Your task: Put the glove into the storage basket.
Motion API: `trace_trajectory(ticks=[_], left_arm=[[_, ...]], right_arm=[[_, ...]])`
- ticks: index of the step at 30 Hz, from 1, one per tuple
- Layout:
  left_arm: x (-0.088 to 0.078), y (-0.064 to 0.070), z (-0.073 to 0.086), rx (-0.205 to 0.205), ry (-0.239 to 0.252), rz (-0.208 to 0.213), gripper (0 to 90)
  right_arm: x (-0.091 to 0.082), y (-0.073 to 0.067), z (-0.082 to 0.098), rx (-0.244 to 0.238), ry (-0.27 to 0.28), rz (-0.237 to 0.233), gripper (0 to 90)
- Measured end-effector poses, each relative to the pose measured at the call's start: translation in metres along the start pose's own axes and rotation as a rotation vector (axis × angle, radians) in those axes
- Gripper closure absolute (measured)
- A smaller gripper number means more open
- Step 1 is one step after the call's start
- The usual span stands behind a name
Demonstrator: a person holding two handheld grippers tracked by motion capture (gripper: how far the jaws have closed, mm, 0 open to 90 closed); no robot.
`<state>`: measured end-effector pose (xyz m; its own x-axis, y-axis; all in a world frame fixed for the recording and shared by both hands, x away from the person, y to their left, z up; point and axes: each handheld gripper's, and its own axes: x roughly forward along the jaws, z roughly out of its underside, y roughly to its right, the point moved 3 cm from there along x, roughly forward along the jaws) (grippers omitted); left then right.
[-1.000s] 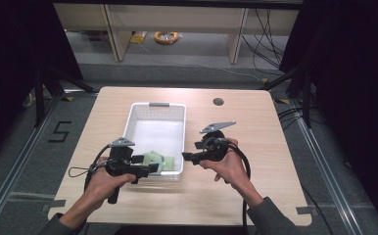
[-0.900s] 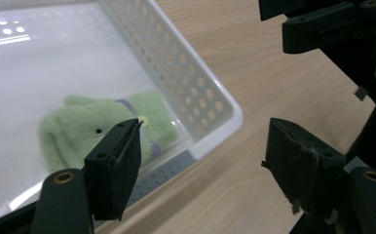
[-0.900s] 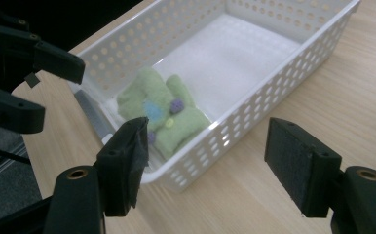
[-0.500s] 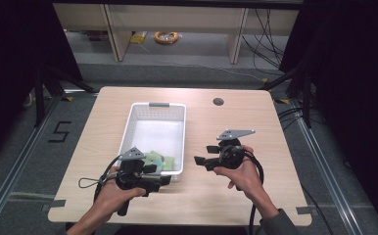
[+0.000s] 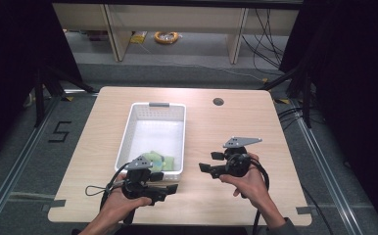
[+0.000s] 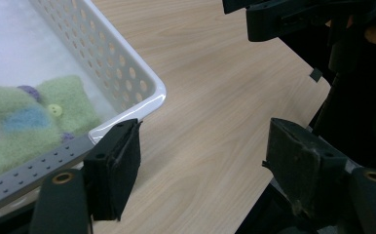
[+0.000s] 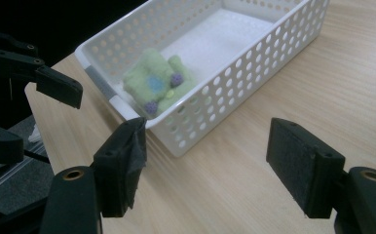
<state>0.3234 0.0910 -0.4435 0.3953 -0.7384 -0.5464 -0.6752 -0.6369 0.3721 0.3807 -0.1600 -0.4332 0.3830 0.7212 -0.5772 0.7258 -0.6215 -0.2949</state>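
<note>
The soft green felt toy with a blue patch and small purple and yellow buttons (image 7: 158, 85) lies in the near end of the white perforated plastic basket (image 5: 137, 114), low in the centre of the high view and in the upper left of the right gripper view. It lies flat on the basket floor, close to the near wall. Its long axis seems to run across the basket's width, though the toy is too crumpled to tell which end leads.

The left gripper (image 5: 170, 187) sits at the lower left of the high view, just outside the basket's near corner, jaws spread wide and empty. The right gripper (image 5: 206, 163) hovers over the pale wooden table (image 5: 236, 127) at the lower centre right, jaws likewise parted, holding nothing.

Judging by this, the toy looks placed and both grippers released; the placing step appears finished. A next move, if any, calls only for drawing both grippers clear of the basket rim.
</note>
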Motion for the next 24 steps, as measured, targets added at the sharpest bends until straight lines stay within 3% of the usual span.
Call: trace_trajectory(ticks=[1, 10, 11, 12, 16, 17, 24], left_arm=[[0.001, 0.0, 0.001, 0.007, 0.007, -0.012, 28.4], [0.005, 0.001, 0.008, 0.023, 0.007, -0.017, 26.4], [0.005, 0.001, 0.01, 0.03, 0.005, -0.025, 26.4], [0.005, 0.001, 0.011, 0.043, -0.002, -0.026, 25.9], [0.008, 0.002, 0.015, 0.051, 0.0, -0.025, 25.2], [0.01, 0.002, 0.017, 0.06, 0.005, -0.037, 24.9], [0.011, 0.002, 0.024, 0.076, 0.003, -0.022, 23.1]], right_arm=[[-0.002, 0.001, 0.002, -0.015, 0.011, 0.016, 31.6], [-0.01, -0.001, 0.016, 0.022, 0.017, -0.001, 30.1], [-0.012, 0.002, 0.017, -0.018, 0.024, 0.012, 29.8], [-0.014, 0.002, 0.021, -0.017, 0.026, 0.009, 29.1], [-0.016, 0.002, 0.027, 0.002, 0.033, -0.008, 27.6], [-0.019, 0.0, 0.03, 0.03, 0.03, -0.007, 26.2], [-0.025, 0.003, 0.037, 0.026, 0.058, -0.004, 23.1]])
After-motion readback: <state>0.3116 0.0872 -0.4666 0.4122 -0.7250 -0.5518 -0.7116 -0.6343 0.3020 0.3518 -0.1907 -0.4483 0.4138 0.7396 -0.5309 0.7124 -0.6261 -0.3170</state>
